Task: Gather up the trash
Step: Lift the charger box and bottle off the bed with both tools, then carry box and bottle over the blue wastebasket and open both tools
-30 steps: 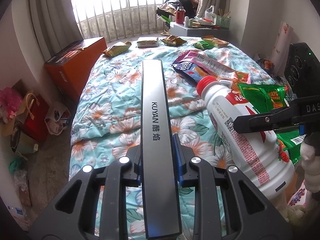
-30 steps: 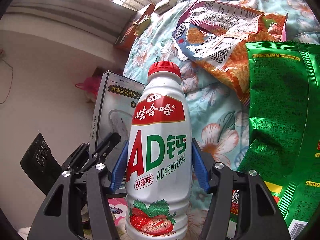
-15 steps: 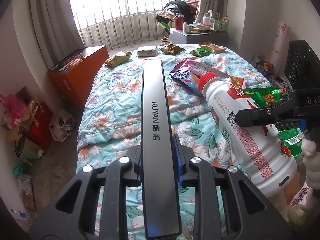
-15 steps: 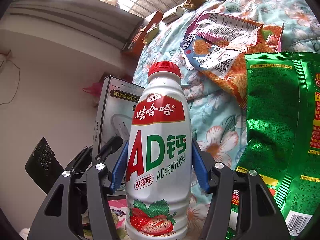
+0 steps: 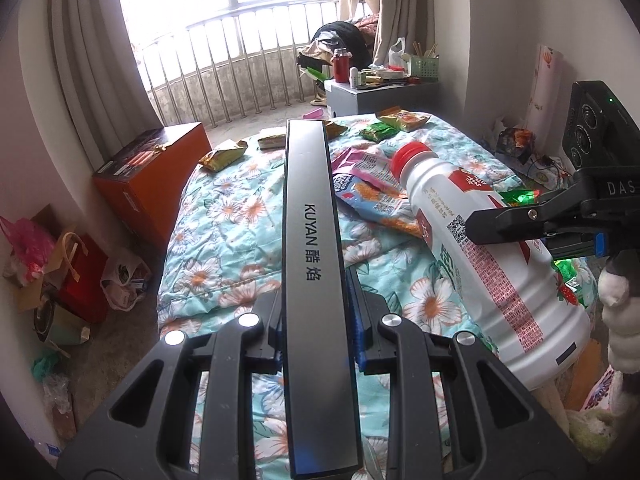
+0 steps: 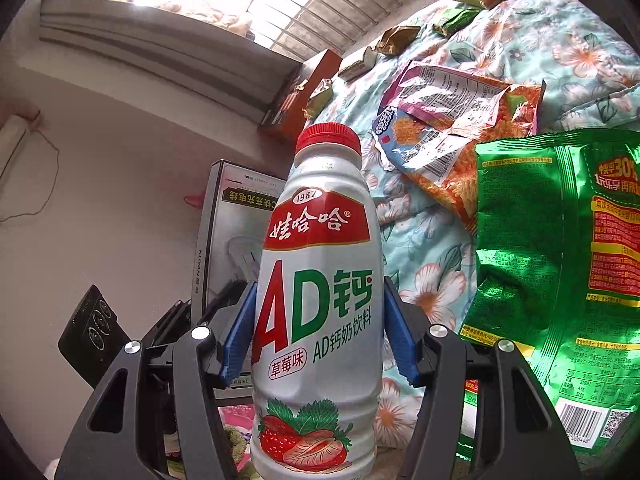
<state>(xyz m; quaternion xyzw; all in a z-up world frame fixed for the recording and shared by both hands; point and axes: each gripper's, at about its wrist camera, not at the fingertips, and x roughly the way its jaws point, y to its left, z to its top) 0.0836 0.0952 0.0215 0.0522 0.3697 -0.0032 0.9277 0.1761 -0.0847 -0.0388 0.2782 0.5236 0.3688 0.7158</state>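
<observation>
Left claw point(image 5: 316, 332): pads closed on narrow edges of slim grey box point(image 5: 310, 240), box centre frame, clear of bed point(image 5: 224, 216).
Right claw point(image 6: 318, 336): about half open, blue pads pressed on both sides of bottle point(image 6: 316, 300); bottle centre frame, cap up, off bed.
Both items held, none deposited yet; no bin visible.
Advice: keep grip steady, carry items level, avoid knocking box against bottle, which sit close.
Remaining trash: green bag point(image 6: 560, 260) right of frame, orange-blue bag point(image 6: 452, 128) upper centre, small packets point(image 5: 222, 156) at far end of bed.
</observation>
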